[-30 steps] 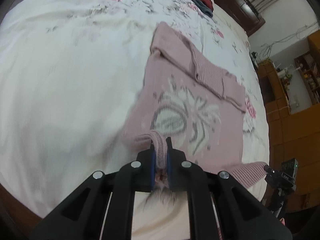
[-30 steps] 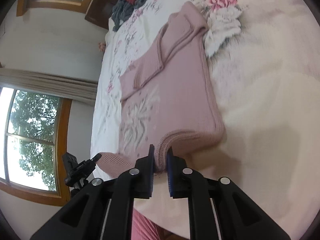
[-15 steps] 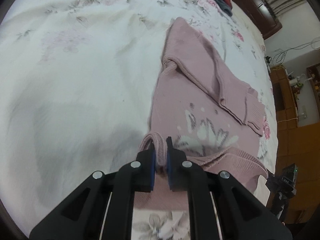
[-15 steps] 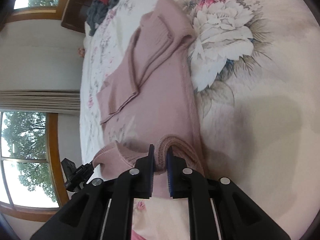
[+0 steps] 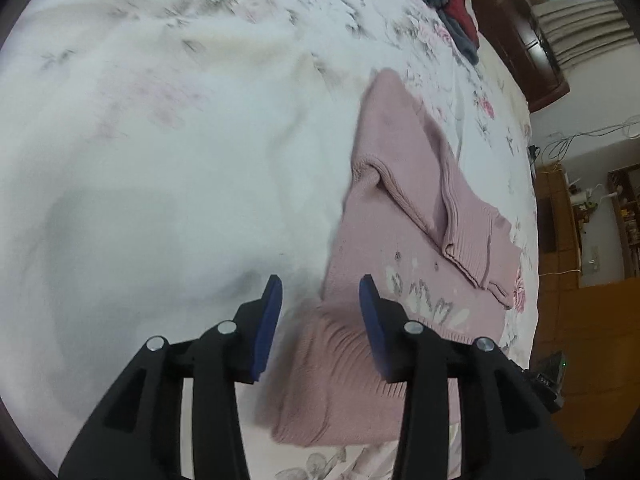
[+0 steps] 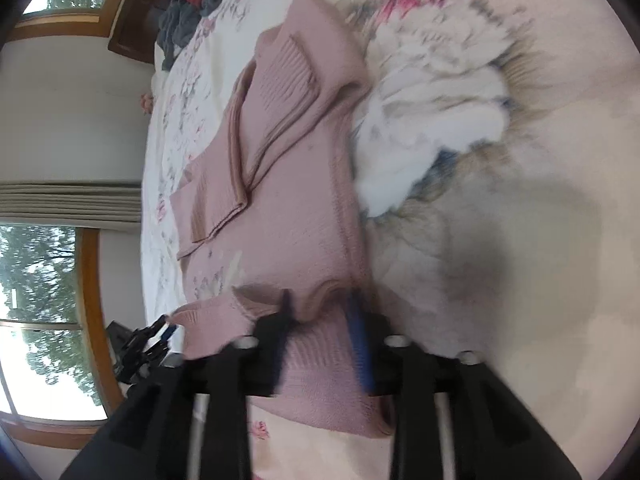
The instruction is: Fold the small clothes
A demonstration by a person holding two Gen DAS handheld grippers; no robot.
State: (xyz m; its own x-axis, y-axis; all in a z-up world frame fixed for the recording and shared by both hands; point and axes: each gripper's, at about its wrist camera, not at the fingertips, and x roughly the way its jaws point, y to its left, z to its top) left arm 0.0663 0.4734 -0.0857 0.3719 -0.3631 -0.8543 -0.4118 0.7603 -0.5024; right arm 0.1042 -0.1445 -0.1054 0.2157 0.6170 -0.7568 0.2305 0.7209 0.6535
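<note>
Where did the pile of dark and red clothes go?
The pile of dark and red clothes sits at the far end of the flowery bed, by the dark wooden headboard, well beyond the pink sweater.

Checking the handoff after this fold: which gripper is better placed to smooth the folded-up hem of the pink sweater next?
Probably the right gripper: its open jaws straddle a raised bump in the hem of the pink sweater. The left gripper is open at the sweater's edge, partly over the bedspread.

No readable text, labels or numbers in either of your wrist views; nothing to report.
</note>
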